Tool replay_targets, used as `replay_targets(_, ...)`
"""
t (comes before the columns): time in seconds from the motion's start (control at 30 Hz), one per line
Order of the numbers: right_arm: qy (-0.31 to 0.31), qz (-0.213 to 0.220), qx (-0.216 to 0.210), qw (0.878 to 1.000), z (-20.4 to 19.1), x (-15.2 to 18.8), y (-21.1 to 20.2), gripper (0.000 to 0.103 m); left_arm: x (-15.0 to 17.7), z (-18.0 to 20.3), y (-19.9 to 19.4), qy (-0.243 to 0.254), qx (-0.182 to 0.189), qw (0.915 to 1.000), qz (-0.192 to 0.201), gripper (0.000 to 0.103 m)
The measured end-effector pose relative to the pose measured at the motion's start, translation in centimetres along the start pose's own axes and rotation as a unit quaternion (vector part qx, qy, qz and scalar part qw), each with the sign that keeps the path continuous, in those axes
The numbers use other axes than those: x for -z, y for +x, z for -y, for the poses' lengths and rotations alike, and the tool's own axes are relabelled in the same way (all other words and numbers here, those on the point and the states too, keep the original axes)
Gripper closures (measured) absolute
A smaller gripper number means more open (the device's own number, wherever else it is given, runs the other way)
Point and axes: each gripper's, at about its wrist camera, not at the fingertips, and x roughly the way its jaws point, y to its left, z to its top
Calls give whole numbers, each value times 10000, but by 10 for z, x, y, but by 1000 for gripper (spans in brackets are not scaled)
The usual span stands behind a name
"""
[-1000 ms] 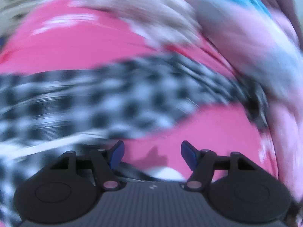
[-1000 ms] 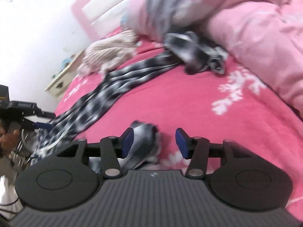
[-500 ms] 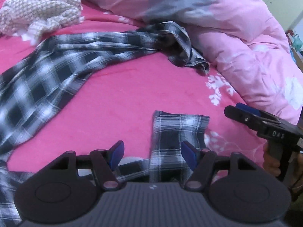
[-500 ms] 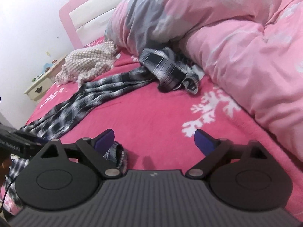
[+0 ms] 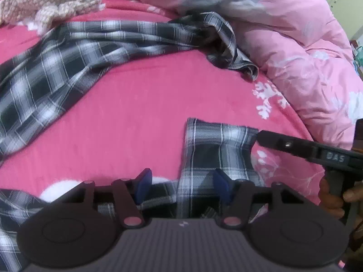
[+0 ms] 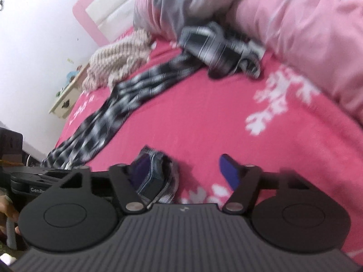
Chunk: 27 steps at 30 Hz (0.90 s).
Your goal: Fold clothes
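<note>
A black-and-white plaid shirt (image 5: 68, 68) lies stretched across the pink bed sheet (image 5: 136, 117). Its cuffed sleeve end (image 5: 215, 145) lies flat near me. My left gripper (image 5: 182, 184) hovers over that sleeve, its jaws closing, with cloth in the gap and under the right pad but not pinched. In the right wrist view my right gripper (image 6: 185, 172) is also closing. The cuff's bunched edge (image 6: 165, 176) rests against its left pad, and a gap stays before the other pad. From the left wrist view, the right gripper's tip (image 5: 261, 136) touches the cuff's far corner.
A pink quilt (image 5: 306, 56) is heaped along the right and back. A beige knit garment (image 5: 45, 0) lies at the back left. A pink headboard (image 6: 90, 15) and a small bedside table (image 6: 65, 104) stand beyond it. A hand (image 5: 333, 195) grips the right tool's handle.
My left gripper swept from a blurred pass over the plaid to a steady spot above the cuff. The right jaws swung wide, then narrowed, and the right gripper's tip reached the cuff's corner.
</note>
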Motion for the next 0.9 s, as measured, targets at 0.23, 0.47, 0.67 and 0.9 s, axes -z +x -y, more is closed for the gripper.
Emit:
replay_targets(0.23,-14,-141,-2,9999,-5,4,3,90,2,6,-1,181,144,9997,77,48)
replay_targets(0.47,-161,28,72,9998,-9,3,-2,95,1,14,2,310,241,9992,72,48)
replay_targets(0.67,-193,52,107,9997,-8,4,-3,95,17,13,-3,510,338,9981,-37,48)
replay_targets(0.9,-190,79,145,9997,-6,4,-2,95,27,10,-10,675,437,9967,-112,48)
